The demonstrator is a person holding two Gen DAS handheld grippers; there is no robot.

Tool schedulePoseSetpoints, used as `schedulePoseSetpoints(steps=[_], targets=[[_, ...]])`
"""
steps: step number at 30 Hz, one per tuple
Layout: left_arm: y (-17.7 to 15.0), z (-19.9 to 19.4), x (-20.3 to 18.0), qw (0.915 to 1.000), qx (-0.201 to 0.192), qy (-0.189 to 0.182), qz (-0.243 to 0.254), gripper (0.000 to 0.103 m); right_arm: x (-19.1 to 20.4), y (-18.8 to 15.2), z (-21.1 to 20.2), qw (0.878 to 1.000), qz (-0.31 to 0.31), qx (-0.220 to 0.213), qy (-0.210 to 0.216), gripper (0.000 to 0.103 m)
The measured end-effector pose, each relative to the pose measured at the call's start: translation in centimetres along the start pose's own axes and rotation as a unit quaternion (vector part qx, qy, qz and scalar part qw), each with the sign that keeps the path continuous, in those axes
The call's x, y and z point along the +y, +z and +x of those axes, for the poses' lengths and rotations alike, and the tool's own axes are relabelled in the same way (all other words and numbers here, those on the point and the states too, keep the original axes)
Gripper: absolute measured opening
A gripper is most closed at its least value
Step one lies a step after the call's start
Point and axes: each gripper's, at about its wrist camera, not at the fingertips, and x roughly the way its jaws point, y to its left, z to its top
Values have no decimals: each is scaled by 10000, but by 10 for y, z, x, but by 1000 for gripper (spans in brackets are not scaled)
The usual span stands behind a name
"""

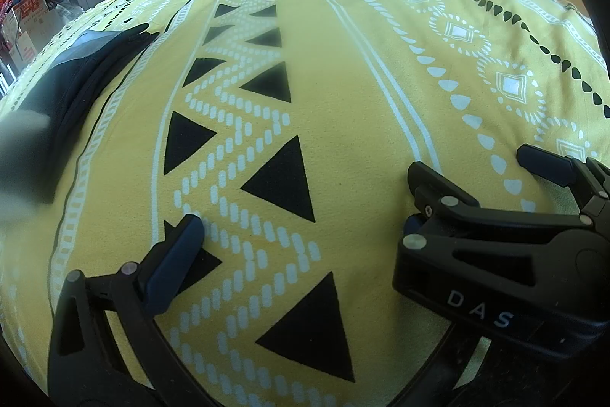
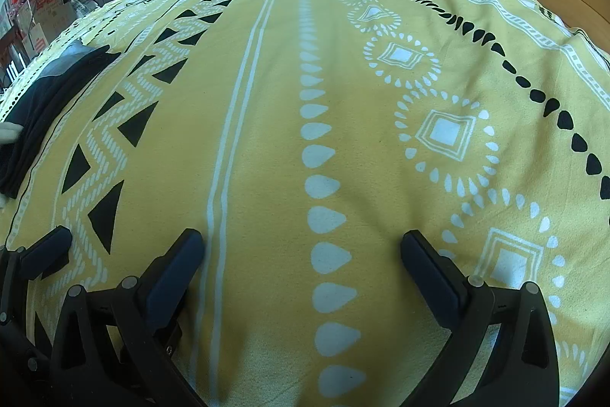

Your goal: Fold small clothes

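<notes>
Both the left gripper (image 1: 301,216) and the right gripper (image 2: 301,250) rest with jaws wide and empty on the yellow patterned bedspread (image 2: 267,147), while the dark folded garment (image 1: 72,82) lies well apart at the far left. A low reach toward it could snag and bunch the soft bedspread. The right gripper's body reads "DAS" in the left wrist view.

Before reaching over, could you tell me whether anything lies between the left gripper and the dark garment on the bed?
Nothing visible does: only bare yellow bedspread lies between the open left gripper and the dark garment at its far left.
</notes>
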Motion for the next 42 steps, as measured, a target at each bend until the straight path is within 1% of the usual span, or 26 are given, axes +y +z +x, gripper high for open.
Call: schedulePoseSetpoints(steps=[42], targets=[[0, -1, 1, 10000, 12, -38, -1, 103, -1, 0, 2, 10000, 0, 0, 10, 103]])
